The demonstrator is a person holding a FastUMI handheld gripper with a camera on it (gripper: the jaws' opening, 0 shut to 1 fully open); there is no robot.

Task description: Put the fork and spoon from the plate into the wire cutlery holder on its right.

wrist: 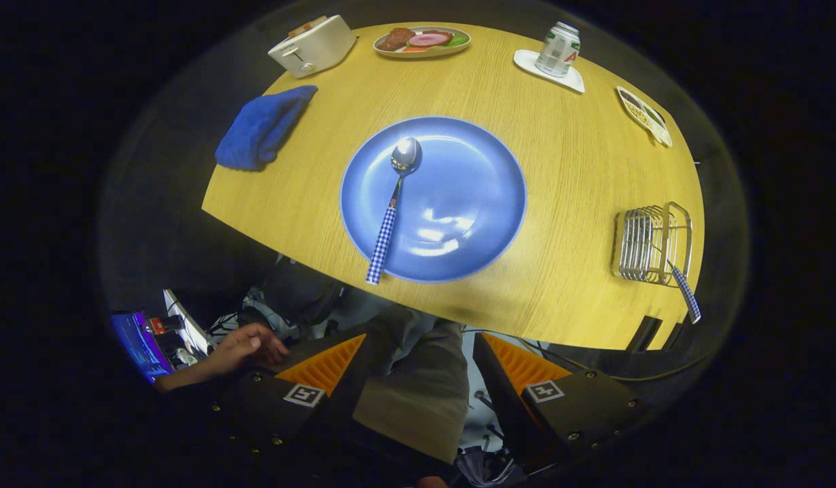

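Note:
A blue plate (472, 203) lies in the middle of the wooden table, well beyond my fingers. On its left half rests a spoon (393, 207) with a shiny bowl and a blue-checked handle that overhangs the plate's near rim. To the plate's right stands the wire cutlery holder (652, 245). A blue-checked handle (685, 293) leans out of its near side; the head of that piece is hidden among the wires. My gripper (418, 369) hovers high above the table's near edge, open, with nothing between its fingers.
A folded blue cloth (263, 127) lies left of the plate. At the far side stand a white toaster (313, 45), a plate of food (423, 41), a can on a white coaster (557, 50) and a small divided dish (644, 115). A person's hand (245, 346) and legs show below the table edge.

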